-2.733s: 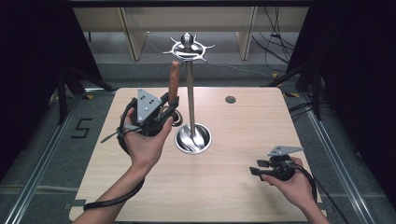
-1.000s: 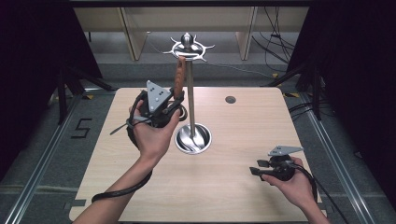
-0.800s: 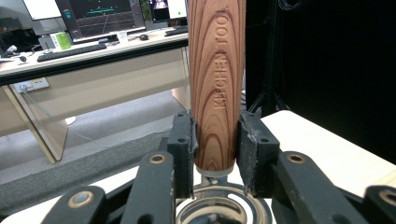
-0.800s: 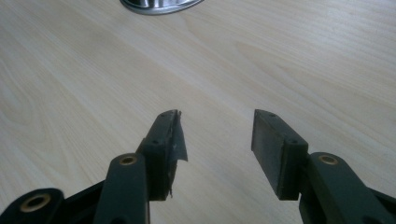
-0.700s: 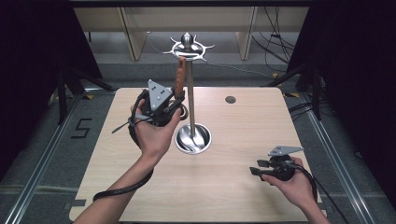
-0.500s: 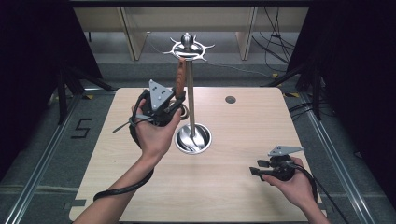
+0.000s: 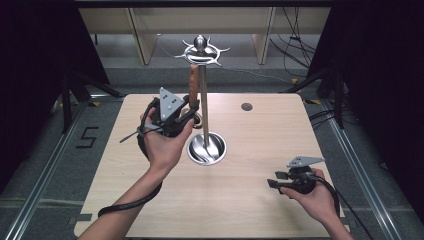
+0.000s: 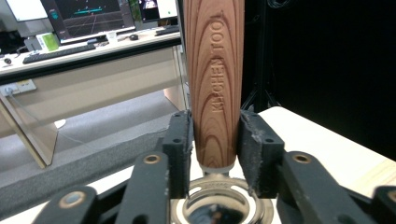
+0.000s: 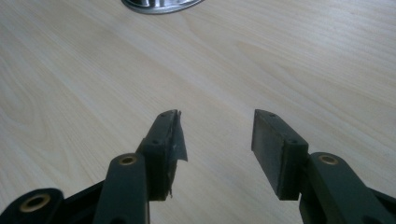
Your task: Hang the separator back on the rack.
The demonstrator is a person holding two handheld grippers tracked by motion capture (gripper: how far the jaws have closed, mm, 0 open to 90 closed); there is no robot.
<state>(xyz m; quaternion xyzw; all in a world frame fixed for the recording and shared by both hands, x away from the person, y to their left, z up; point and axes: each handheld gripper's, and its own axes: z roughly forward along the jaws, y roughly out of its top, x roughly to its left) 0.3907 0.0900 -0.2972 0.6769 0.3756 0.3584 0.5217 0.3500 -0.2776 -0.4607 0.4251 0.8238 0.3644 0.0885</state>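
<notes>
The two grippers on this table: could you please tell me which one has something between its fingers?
The left gripper: a wooden utensil handle stands upright between its fingers. The right gripper lies low over bare table, fingers apart with nothing between.

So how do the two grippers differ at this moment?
The left gripper is raised beside the stand's pole with the wooden handle upright between its jaws, which have just been opening. The right gripper sits low over the table, jaws apart with nothing between them. Both are hand-held, black and two-jawed.
</notes>
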